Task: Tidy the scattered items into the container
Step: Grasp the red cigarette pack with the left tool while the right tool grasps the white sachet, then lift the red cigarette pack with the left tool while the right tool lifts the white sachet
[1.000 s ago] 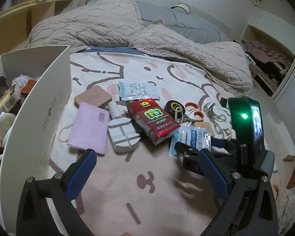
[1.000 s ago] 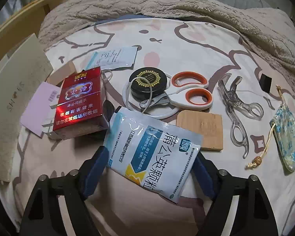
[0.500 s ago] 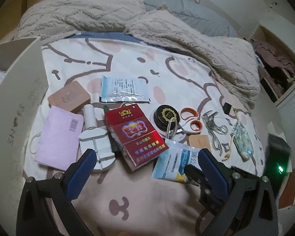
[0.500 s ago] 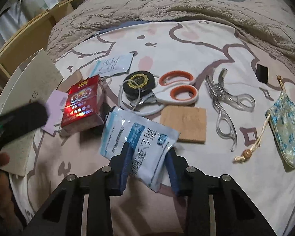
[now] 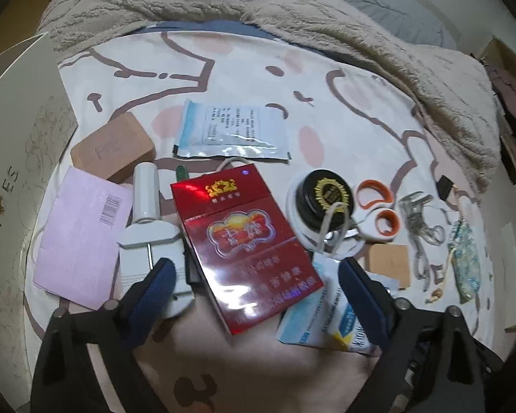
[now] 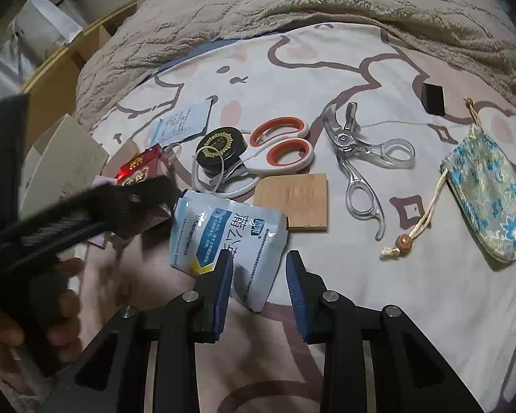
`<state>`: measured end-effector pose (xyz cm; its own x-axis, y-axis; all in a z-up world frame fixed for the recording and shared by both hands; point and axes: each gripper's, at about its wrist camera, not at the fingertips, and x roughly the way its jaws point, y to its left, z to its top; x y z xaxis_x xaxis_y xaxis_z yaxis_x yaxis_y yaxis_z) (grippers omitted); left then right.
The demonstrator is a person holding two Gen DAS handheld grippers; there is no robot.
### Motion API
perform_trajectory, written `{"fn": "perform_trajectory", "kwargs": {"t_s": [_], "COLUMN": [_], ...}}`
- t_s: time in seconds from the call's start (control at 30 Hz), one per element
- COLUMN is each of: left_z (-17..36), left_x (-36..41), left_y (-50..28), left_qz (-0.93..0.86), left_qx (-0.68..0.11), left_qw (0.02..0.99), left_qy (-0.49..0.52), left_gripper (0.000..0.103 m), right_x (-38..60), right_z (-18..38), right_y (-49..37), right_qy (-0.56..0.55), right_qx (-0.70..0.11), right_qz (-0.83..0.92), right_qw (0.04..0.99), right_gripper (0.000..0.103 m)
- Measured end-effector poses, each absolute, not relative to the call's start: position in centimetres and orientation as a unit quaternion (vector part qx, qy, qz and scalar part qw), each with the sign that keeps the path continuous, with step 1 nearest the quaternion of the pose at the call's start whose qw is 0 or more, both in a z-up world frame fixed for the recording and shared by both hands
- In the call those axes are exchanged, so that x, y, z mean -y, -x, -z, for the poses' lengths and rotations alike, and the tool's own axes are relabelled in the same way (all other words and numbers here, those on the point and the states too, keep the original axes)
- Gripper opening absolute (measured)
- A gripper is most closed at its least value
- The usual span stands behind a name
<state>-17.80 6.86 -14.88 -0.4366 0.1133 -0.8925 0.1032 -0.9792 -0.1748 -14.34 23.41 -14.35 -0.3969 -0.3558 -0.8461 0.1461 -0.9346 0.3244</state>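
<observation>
A red cigarette box (image 5: 247, 241) lies on the printed bedsheet between the fingers of my left gripper (image 5: 256, 265). Its jaws are closing, and the pads stand apart from the box's sides. One left finger (image 5: 154, 285) hangs over a white plastic device (image 5: 148, 234). My right gripper (image 6: 259, 254) is shut on the near end of a blue-and-white sachet (image 6: 230, 227), which buckles between the pads. This sachet (image 5: 323, 313) shows tilted up in the left wrist view. The white shoe box (image 5: 13, 179) stands at the left. The left gripper (image 6: 86, 213) appears blurred in the right wrist view, held by a hand (image 6: 51, 309).
Spread on the sheet are orange-handled scissors (image 6: 278, 151), a black round tin (image 6: 220, 148), a wooden square (image 6: 292, 203), clear plastic tongs (image 6: 357, 168), a floral pouch (image 6: 488, 199), a pink packet (image 5: 79, 241), a tan block (image 5: 113, 148) and a white sachet (image 5: 230, 130). A beige blanket (image 5: 292, 10) is heaped behind.
The left gripper came in over the red box, now straddles it, and its jaws have narrowed. The right jaws shut on the sachet and raised its near end slightly.
</observation>
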Motion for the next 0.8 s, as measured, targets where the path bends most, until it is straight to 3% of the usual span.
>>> {"fn": "perform_trajectory", "kwargs": {"t_s": [0.27, 0.6, 0.63, 0.67, 0.73, 0.8], "left_z": [15.0, 13.4, 13.3, 13.2, 12.9, 12.7], "left_x": [-5.5, -3.8, -3.8, -3.7, -3.7, -3.6], "left_y": [17.6, 13.7, 13.3, 12.7, 11.5, 10.3], "left_qz": [-0.837, -0.852, -0.853, -0.855, -0.859, -0.861], "left_qx": [0.115, 0.076, 0.071, 0.062, 0.044, 0.031], "left_qw": [-0.008, 0.017, 0.021, 0.026, 0.035, 0.046], "left_qy": [0.536, 0.517, 0.516, 0.514, 0.510, 0.506], "left_gripper": [0.068, 0.066, 0.066, 0.066, 0.066, 0.066], "right_x": [-24.3, -23.2, -23.0, -22.9, -22.7, -22.5], "right_z": [14.0, 15.1, 15.3, 15.4, 15.4, 15.1], "right_y": [14.1, 14.4, 14.4, 14.4, 14.2, 14.2], "right_qy": [-0.528, -0.529, -0.528, -0.527, -0.519, -0.514], "right_qx": [0.118, 0.118, 0.117, 0.117, 0.118, 0.117], "right_qz": [0.828, 0.828, 0.829, 0.830, 0.835, 0.839], "right_qw": [0.148, 0.144, 0.143, 0.141, 0.138, 0.137], "right_gripper": [0.033, 0.035, 0.043, 0.058, 0.075, 0.077]}}
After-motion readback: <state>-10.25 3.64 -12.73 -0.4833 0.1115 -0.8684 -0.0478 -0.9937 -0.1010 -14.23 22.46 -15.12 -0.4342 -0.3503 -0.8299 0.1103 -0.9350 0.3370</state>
